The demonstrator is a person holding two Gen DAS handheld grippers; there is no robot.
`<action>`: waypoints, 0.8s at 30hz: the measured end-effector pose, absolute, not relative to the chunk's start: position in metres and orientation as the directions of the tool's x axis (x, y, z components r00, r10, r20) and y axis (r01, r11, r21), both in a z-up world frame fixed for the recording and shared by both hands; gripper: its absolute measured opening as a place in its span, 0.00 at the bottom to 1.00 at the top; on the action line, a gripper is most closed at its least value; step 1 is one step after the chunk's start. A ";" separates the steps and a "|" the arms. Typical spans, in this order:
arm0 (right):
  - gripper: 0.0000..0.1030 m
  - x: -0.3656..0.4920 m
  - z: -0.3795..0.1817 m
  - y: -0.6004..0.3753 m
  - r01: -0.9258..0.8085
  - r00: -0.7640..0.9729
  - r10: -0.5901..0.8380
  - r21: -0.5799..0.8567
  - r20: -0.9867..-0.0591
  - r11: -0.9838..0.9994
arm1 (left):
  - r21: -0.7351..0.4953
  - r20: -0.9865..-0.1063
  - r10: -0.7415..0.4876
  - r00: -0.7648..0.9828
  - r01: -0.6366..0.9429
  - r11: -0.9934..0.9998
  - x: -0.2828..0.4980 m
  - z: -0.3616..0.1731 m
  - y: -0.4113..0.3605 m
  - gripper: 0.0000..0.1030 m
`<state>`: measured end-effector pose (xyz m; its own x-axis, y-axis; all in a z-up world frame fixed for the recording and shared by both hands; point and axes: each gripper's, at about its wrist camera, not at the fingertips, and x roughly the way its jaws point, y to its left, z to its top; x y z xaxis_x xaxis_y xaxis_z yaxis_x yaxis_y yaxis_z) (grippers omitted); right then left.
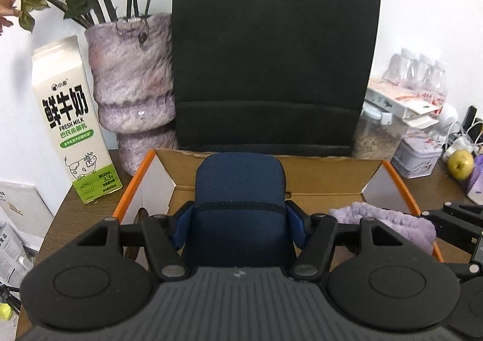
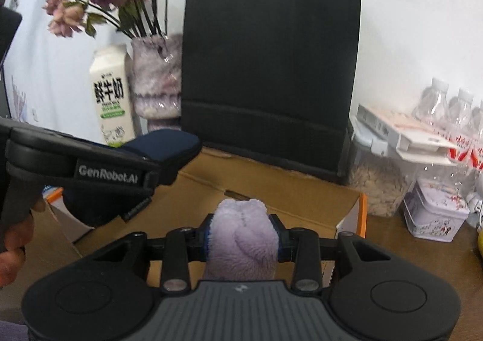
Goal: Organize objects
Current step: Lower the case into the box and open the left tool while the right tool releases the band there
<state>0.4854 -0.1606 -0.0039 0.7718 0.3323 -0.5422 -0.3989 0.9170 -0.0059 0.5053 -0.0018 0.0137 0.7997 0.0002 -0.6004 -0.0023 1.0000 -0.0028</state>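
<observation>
Your left tool (image 1: 238, 220) squeezes a dark blue soft cloth pouch (image 1: 240, 190) between its two fingers. The fingers stand partly apart because the pouch is wide. The pouch hangs over the open brown cardboard box with orange edges (image 1: 326, 187).

Your right tool (image 2: 243, 238) is pinched tight on a fluffy light purple cloth (image 2: 243, 238). The cloth bulges out between the fingers. It is also over the box, just beside the blue pouch.

In the right wrist view you see your left tool and your hand (image 2: 15, 238) holding it on the left side.

The box sits on a brown wooden surface (image 1: 69, 205). Behind the box stands a tall black paper bag (image 1: 271, 63). A white milk carton with green print (image 1: 69, 120) and a fuzzy purple vase with dried flowers (image 1: 132, 84) stand to the left of the bag.
</observation>
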 end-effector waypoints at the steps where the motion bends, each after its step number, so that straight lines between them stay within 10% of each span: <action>1: 0.34 0.488 -0.007 -0.161 -0.396 0.769 0.330 -0.002 -0.548 0.918 | -0.002 -0.606 0.003 0.796 -0.005 1.000 0.507 0.011 -0.001 0.62; 5: 0.38 0.495 -0.019 -0.161 -0.398 0.747 0.333 0.014 -0.575 0.917 | -0.003 -0.614 0.005 0.790 -0.010 1.000 0.512 0.000 0.001 0.67; 9: 0.98 0.491 -0.028 -0.161 -0.405 0.731 0.324 0.001 -0.601 0.914 | 0.016 -0.565 0.032 0.824 -0.028 0.999 0.505 0.001 0.003 1.00; 24: 1.00 0.484 -0.023 -0.167 -0.377 0.753 0.310 0.006 -0.581 0.926 | 0.031 -0.536 0.028 0.844 -0.013 0.999 0.490 0.005 0.002 1.00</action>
